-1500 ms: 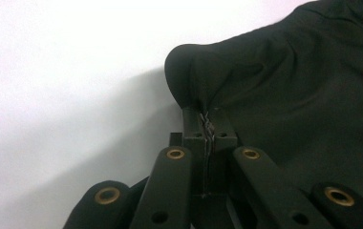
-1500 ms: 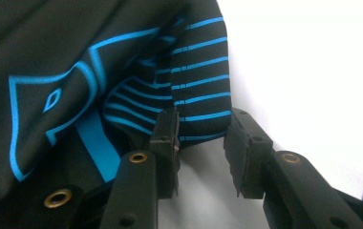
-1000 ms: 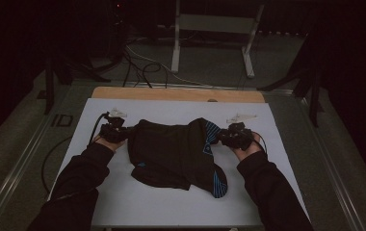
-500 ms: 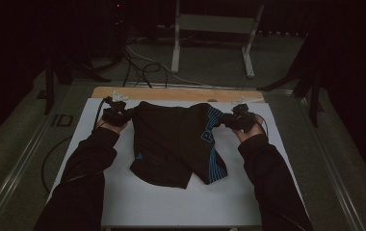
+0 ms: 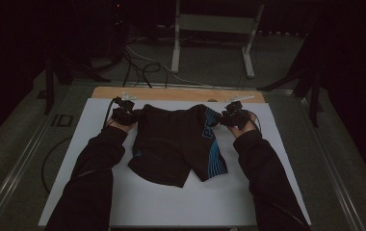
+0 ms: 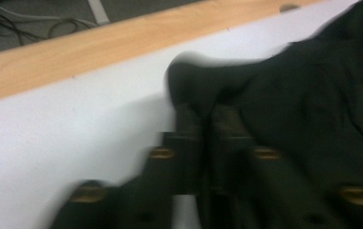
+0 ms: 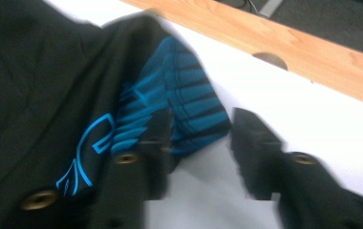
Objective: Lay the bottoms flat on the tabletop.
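Black stretchy shorts with blue side panels (image 5: 178, 144) could rumple if the left gripper (image 6: 203, 119), jaws together on the waistband, drags them while the right gripper (image 7: 201, 129), jaws just opened apart, lets go.

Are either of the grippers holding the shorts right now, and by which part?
The left gripper pinches the waistband corner of the black fabric shorts with blue side panels. The right gripper has just been opening; its jaws stand apart at the blue corner, holding nothing.

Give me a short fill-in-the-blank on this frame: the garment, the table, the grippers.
1. The black shorts have side panels coloured ____.
2. The shorts lie on a ____ sheet.
3. Past the sheet runs a strip of bare ____.
4. The right gripper has its jaws ____.

Missing words: blue; white; wood; open
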The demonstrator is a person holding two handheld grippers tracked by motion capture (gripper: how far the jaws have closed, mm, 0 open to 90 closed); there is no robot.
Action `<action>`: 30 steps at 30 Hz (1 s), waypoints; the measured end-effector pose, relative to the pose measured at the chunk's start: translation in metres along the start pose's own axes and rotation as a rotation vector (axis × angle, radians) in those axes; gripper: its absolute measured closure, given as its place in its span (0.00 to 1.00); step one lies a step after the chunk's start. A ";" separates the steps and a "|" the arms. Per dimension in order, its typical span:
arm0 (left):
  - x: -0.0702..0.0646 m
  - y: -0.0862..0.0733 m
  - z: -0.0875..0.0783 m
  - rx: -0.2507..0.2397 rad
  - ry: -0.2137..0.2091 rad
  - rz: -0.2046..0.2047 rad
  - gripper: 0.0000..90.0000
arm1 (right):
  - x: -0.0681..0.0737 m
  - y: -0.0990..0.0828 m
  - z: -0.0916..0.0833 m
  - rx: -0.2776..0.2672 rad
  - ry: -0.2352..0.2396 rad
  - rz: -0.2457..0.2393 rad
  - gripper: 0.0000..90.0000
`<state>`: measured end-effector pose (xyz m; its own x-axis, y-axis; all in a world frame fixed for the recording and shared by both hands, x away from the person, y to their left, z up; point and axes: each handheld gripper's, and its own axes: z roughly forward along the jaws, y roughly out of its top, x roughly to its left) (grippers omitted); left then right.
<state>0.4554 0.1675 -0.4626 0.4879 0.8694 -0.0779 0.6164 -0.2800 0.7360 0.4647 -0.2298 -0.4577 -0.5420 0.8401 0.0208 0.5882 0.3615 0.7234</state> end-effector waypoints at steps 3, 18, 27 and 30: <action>-0.001 -0.005 0.002 0.052 -0.051 0.009 0.28 | 0.000 -0.005 -0.005 -0.030 -0.003 0.007 0.40; -0.016 -0.019 -0.020 -0.021 -0.253 0.093 0.03 | 0.017 -0.024 -0.031 -0.136 0.147 -0.026 0.16; -0.026 -0.031 -0.038 -0.042 -0.311 0.130 0.03 | 0.029 -0.037 -0.039 -0.154 0.171 -0.028 0.16; -0.029 -0.035 -0.047 -0.057 -0.331 0.138 0.03 | 0.034 -0.041 -0.043 -0.157 0.178 -0.030 0.16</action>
<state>0.3911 0.1714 -0.4548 0.7435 0.6434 -0.1822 0.5000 -0.3539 0.7904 0.3961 -0.2331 -0.4575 -0.6630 0.7406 0.1091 0.4774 0.3060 0.8237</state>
